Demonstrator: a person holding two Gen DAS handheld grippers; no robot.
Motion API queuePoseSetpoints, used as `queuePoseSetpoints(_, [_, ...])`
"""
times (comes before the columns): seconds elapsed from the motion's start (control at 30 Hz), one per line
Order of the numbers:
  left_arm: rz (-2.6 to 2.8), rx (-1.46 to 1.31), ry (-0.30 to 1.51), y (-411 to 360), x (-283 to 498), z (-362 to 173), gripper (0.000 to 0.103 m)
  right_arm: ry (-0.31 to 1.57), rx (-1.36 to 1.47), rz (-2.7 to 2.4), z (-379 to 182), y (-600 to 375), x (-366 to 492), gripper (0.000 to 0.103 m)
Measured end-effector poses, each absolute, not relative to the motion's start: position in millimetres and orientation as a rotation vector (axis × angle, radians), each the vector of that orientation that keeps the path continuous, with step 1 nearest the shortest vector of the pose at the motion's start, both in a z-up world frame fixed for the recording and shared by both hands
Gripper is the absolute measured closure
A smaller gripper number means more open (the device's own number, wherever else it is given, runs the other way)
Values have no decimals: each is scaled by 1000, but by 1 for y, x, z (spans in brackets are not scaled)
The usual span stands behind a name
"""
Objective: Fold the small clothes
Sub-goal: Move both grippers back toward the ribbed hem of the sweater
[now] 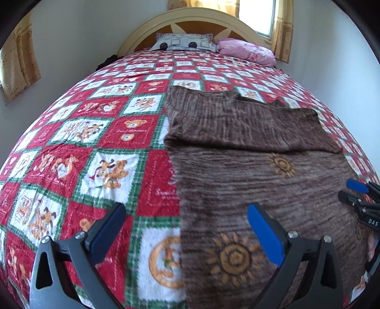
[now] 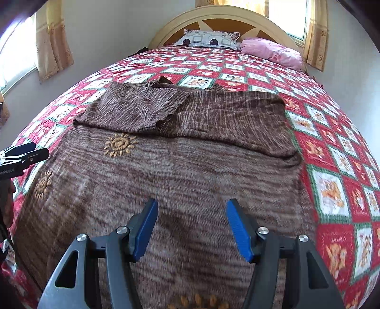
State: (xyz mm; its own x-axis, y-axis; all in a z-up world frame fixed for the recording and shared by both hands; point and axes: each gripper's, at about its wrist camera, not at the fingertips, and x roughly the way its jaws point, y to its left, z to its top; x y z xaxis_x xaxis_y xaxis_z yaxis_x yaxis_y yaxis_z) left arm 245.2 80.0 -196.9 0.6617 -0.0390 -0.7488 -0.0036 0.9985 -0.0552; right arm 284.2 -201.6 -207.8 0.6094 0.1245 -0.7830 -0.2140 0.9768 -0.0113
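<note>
Sweater (image 2: 166, 180) lay flat, far part folded over; left gripper (image 1: 187, 228) and right gripper (image 2: 191, 223) hovered wide, empty, likely lining up the next fold.

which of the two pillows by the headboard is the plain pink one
The pink pillow, on the right by the curtained window. The other, the grey-and-white patterned pillow, sits centred against the headboard and has dark round spots.

"das" on the right gripper (image 1: 363, 202) — "sweet" on the bedspread (image 1: 163, 192).
</note>
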Motion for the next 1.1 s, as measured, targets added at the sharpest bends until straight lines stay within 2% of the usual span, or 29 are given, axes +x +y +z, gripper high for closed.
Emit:
queuePoseSetpoints(0.57, [-87,43,836,43,170,-192,0,873,-32,175,-202,-217,213,42])
queuePoseSetpoints(1.1, [-115,48,866,42,123,-201,0,872,-59,170,-197,-210,158,42])
